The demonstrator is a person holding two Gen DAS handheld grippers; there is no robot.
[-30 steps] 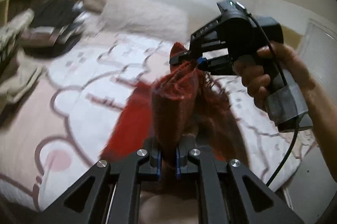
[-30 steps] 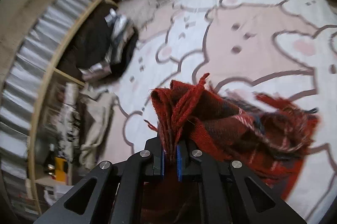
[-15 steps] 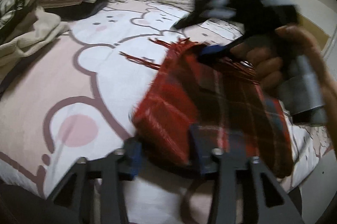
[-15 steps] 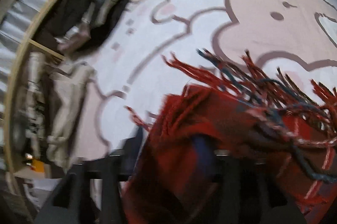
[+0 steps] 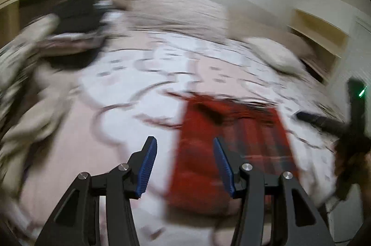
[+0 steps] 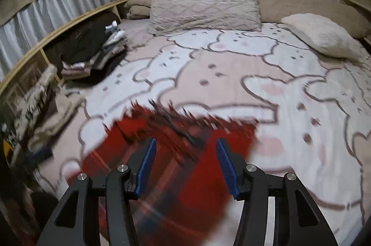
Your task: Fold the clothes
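A red plaid scarf lies flat on the bed's cartoon-bear bedspread, near the foot edge and left of the middle; its dark fringe points toward the head of the bed. Motion blur hides its fold lines. The right gripper hangs above the scarf with its blue-padded jaws spread wide and nothing between them. The left gripper is likewise spread wide and empty, with the scarf's left edge showing between its fingers. In the left wrist view the right gripper's dark body, held in a hand, shows at the right border. At the head of the bed rest a quilted beige pillow and a fluffy cream pillow. A stack of folded clothes sits at the bed's left edge, beside a wooden rail under grey curtains.
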